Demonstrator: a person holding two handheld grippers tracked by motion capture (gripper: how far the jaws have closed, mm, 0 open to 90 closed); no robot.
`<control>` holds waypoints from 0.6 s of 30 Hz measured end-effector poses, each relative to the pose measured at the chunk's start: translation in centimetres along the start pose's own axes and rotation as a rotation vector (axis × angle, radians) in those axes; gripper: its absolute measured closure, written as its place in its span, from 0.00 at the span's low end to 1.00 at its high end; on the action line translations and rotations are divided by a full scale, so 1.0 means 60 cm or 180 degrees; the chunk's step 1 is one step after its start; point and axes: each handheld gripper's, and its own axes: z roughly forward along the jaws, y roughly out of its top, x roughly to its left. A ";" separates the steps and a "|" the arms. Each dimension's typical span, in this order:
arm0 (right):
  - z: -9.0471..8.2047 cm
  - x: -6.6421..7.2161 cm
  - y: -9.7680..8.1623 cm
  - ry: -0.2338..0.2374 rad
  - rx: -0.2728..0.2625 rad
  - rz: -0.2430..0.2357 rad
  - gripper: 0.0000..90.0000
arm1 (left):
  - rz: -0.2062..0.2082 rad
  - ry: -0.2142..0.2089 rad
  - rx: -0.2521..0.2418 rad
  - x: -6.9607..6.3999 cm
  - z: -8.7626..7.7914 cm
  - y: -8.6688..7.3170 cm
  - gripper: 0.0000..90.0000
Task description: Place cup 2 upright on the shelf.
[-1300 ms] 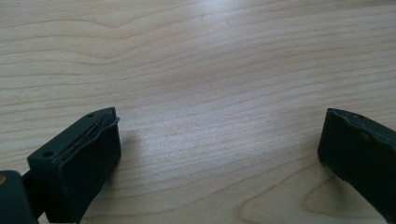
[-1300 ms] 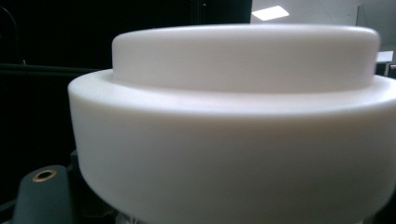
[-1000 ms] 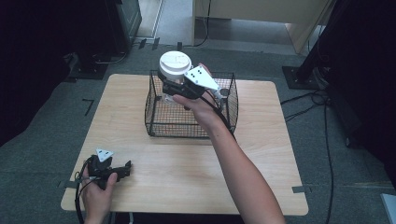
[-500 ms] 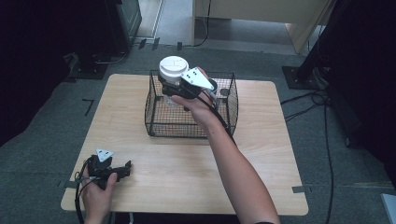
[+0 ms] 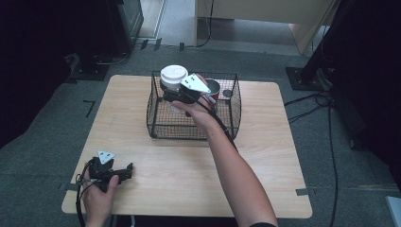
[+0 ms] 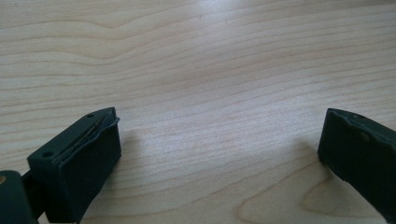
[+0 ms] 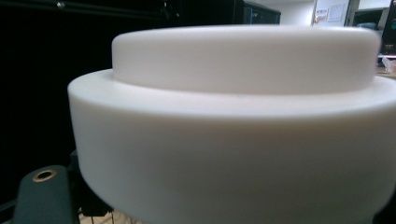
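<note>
A cup with a white lid hangs over the back left part of a black wire basket. My right gripper is shut on it just below the lid, its grey plate on top. In the right gripper view the white lid looms close, with one black jaw at the lower left. My left gripper rests on the wooden table at the front left, held by a hand. In the left gripper view my left gripper stands open with bare wood between its fingers.
A red cup stands inside the basket at its back right. The basket sits at the table's back middle. Dark stands and cables surround the table on the grey floor.
My right gripper has come down with the lidded cup toward the basket and shifted slightly left. The left gripper has stayed put.
</note>
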 end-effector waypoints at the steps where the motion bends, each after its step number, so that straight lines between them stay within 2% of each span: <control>1: 0.002 -0.001 -0.004 0.0003 0.0023 0.0005 0.18 | 0.0001 -0.0001 -0.0001 0.000 0.000 0.000 0.00; 18: 0.033 -0.004 -0.044 0.0066 0.0321 -0.0087 0.18 | 0.0003 -0.0001 0.0000 0.000 0.000 0.000 0.00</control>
